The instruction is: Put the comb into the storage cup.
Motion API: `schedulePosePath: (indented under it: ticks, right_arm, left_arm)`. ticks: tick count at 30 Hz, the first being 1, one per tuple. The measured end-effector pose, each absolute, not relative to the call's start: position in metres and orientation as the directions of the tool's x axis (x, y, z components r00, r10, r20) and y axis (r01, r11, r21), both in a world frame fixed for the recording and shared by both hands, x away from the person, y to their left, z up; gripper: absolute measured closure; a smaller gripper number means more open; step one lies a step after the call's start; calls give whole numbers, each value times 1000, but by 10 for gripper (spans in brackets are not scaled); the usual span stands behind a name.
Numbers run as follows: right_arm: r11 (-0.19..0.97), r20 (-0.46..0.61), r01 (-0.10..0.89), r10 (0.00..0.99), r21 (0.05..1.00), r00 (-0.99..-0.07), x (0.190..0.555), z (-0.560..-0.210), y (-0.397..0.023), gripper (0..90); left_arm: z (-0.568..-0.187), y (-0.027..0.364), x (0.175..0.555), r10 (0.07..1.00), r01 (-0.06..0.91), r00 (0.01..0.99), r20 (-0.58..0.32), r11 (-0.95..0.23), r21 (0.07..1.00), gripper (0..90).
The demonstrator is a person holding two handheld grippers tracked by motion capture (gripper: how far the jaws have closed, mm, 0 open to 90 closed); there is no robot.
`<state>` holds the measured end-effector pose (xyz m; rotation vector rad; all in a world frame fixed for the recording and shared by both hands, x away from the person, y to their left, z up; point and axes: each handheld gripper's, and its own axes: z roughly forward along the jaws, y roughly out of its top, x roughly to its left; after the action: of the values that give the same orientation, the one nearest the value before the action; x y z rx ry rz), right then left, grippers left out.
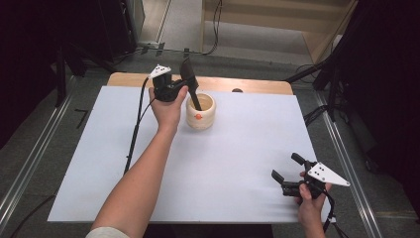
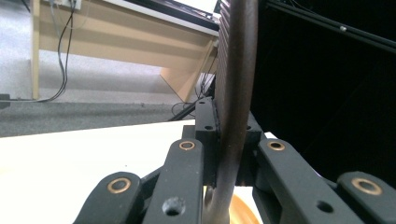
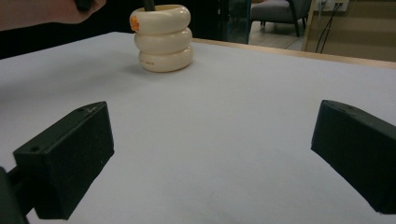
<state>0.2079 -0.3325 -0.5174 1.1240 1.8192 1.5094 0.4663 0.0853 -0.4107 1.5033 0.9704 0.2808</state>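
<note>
High view: the left gripper (image 1: 184, 85) is up at the far side of the white mat (image 1: 208, 168), w/ its jaws clamped on a dark spatula (image 1: 190, 79), the blade end sticking up above the jaws and the handle running down into a cream holder (image 1: 200, 112). That holder (three stacked rings by the look of it, w/ an orange mark (image 1: 197, 117) on its near side) stands just right of the left hand (image 1: 167, 110), near the mat's far edge, approx. mid-width. A cable (image 1: 136, 126) trails from the gripper back along the forearm. The right gripper (image 1: 287, 173) sits well apart from all that, at the near right corner of the mat, jaws spread wide w/ nothing between them; its grey plate (image 1: 327, 174) points right. Left gripper view: the spatula (image 2: 236, 93) runs nearly upright through the middle, pinched between the two black jaws, ribbed blade at top; a bit of the holder's rim (image 2: 240, 212) shows below the handle. Beyond is the mat (image 2: 84, 154), then floor and a wooden bench (image 2: 116, 37). Right gripper view: both jaws stand far apart at the frame's sides, only bare mat (image 3: 219, 140) between; the holder (image 3: 163, 39) is farther off, upper left, upright, w/ the dark handle (image 3: 149, 4) poking out of its top and the left hand (image 3: 56, 11) just beside it.
</note>
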Motion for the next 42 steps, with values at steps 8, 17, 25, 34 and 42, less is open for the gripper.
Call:
schedulePosePath:
  ticks: [8, 17, 25, 34, 42]
  right_arm:
    - [26, 121, 267, 846, 963, -520, 208, -518, -334, 0]
    - [25, 121, 265, 846, 964, -519, 208, -518, -334, 0]
    - [24, 122, 265, 846, 964, -520, 208, -518, -334, 0]
    - [27, 120, 265, 845, 964, -521, 208, -518, -334, 0]
    - [22, 123, 265, 847, 964, -517, 208, -518, -334, 0]
  left_arm:
    - [-422, 82, 464, 705, 416, 603, -374, 122, 901, 834]
    - [-430, 80, 464, 695, 434, 592, -409, 152, 888, 834]
    - [-439, 76, 463, 691, 451, 583, -427, 162, 877, 834]
    - [-444, 80, 466, 683, 468, 590, -431, 146, 872, 789]
    - [-446, 87, 468, 660, 514, 598, -456, 121, 849, 412]
